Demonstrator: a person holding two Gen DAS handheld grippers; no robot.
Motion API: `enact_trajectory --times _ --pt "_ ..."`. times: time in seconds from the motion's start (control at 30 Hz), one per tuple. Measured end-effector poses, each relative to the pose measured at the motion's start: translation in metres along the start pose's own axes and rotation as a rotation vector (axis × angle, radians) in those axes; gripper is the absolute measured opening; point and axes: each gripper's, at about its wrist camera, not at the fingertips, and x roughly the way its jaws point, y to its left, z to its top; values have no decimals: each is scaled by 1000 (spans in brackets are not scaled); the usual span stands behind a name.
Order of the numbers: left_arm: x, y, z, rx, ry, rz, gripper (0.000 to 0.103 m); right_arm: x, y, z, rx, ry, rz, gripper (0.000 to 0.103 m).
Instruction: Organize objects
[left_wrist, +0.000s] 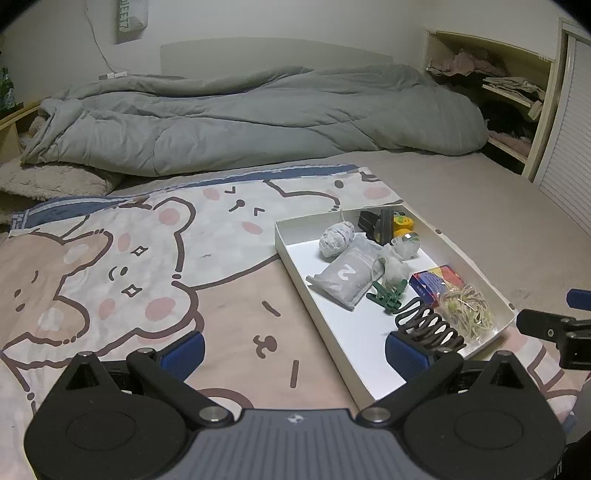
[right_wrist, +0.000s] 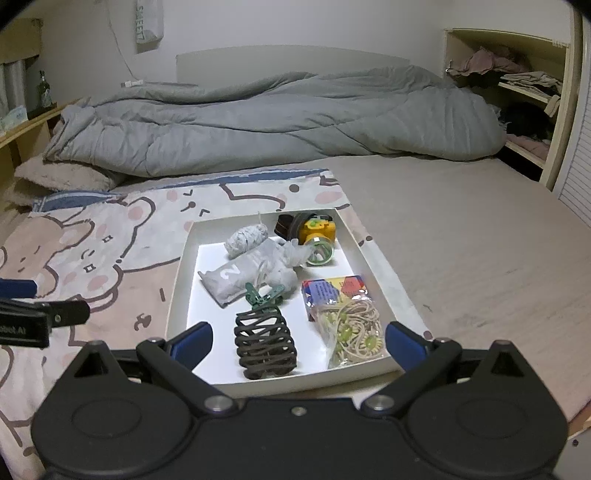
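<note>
A home bedroom, rumpled grey duvet (right_wrist: 273, 118) on the bed, clothes shelves (right_wrist: 524, 92), cartoon bear blanket (left_wrist: 129, 258)

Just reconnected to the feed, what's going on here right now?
Nothing is being held. Both grippers are open above the bed: the right gripper faces the near end of the white tray, over the dark hair clip and bag of rubber bands; the left gripper hangs over the bear blanket beside it. Everything is in the tray.
</note>
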Motion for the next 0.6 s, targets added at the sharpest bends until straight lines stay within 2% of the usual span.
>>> enact_trajectory --times 0.6 --pt "2 1 -2 2 12 15 103 0 2 -1 -3 6 4 101"
